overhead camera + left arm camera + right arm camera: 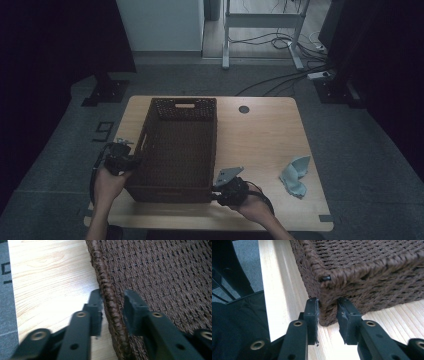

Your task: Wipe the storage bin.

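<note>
A dark brown woven basket (184, 107) stands on the left half of a light wooden table (260, 140). My left gripper (134, 161) sits at the basket's left wall. In the left gripper view its jaws straddle the braided rim (110, 302), one pad outside and one inside, closed on it. My right gripper (215, 193) is at the basket's near right corner. In the right gripper view (328, 306) its two pads press on either side of that corner (328, 290). The basket (162, 272) looks empty inside.
A crumpled light blue cloth (296, 172) lies near the table's right edge. A round cable hole (243, 109) sits at the table's far middle. Grey floor, a white desk frame (262, 22) and cables lie beyond the table.
</note>
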Demonstrator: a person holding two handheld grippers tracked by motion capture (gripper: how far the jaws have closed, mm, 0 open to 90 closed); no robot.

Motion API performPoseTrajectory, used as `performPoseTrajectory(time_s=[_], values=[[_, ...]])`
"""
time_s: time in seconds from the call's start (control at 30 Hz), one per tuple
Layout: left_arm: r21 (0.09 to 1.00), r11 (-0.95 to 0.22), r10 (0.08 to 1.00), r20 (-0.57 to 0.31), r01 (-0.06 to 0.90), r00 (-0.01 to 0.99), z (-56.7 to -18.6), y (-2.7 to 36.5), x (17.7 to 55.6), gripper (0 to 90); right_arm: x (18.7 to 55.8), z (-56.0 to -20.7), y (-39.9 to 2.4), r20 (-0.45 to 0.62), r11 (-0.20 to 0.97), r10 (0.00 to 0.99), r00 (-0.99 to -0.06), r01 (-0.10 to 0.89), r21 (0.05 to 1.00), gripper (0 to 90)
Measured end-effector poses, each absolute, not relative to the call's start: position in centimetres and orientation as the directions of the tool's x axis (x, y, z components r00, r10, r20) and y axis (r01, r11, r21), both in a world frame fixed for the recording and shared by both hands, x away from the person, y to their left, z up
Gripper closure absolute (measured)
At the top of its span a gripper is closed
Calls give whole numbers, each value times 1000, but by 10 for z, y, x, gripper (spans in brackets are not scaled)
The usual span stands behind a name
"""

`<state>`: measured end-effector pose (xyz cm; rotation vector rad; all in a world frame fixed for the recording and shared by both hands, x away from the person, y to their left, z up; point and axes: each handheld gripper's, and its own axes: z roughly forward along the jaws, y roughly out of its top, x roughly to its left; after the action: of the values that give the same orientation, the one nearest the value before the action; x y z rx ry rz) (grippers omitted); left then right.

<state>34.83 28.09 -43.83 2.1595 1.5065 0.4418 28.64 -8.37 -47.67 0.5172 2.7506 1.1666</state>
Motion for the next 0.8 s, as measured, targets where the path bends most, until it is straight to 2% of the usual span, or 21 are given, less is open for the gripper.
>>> performPoseTrajectory(time_s=[0.13,0.3,0.47,0.8], values=[[534,-302,938,19,790,346,-437,279,349,764,286,-474,-93,37,635,362,-931,276,722,660],[527,-338,928,46,780,371,-437,277,350,774,290,-470,-105,34,615,397,-917,293,732,616],[532,-348,919,32,771,393,-437,274,351,774,293,-471,-111,28,615,420,-907,307,726,572],[537,-390,894,25,748,448,-438,260,353,771,310,-471,-164,21,550,597,-802,429,717,448]])
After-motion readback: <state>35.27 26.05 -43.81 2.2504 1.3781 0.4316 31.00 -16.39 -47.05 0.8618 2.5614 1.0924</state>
